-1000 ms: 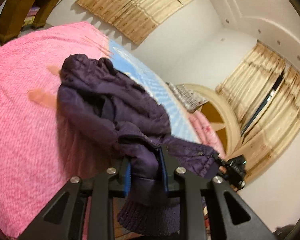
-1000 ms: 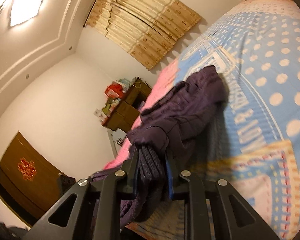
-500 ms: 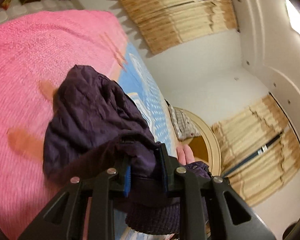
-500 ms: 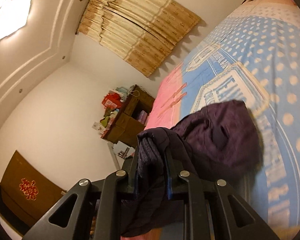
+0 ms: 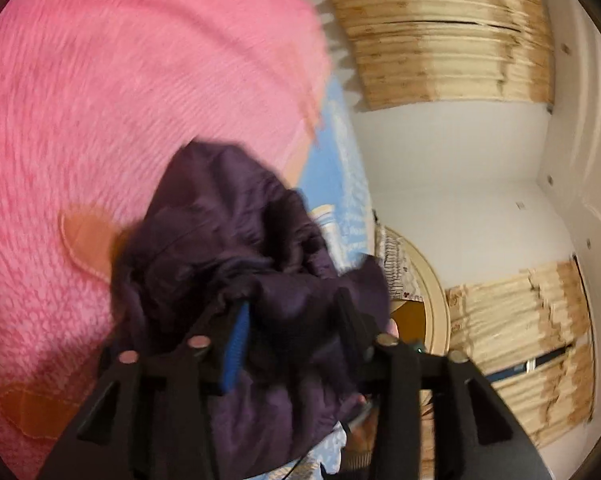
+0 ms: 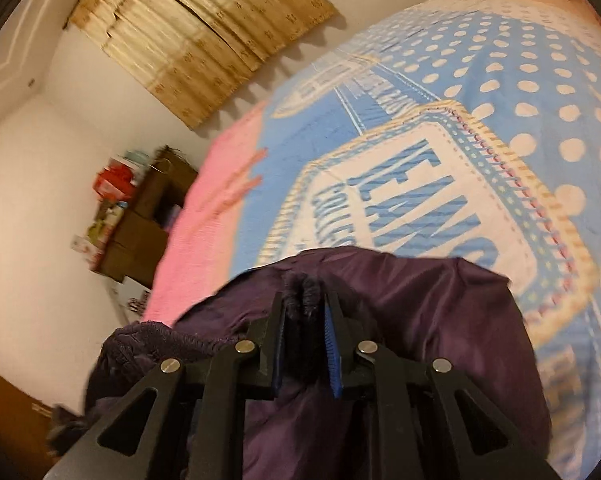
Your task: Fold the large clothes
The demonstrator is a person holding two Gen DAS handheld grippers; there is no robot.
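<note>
My left tongs (image 5: 288,320) are opening off the purple jacket (image 5: 228,232); my right tongs (image 6: 305,316) pinch its knit cuff (image 6: 303,294); I should lay it flat near the bed's (image 6: 480,92) edge.

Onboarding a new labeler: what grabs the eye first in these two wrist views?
The dark purple jacket, bunched in a heap right in front of both cameras, on the bed where the pink blanket meets the blue polka-dot quilt. The right tool pinches its ribbed knit edge; the left tool is opening with the fabric between its jaws. Beige curtains hang behind.
</note>
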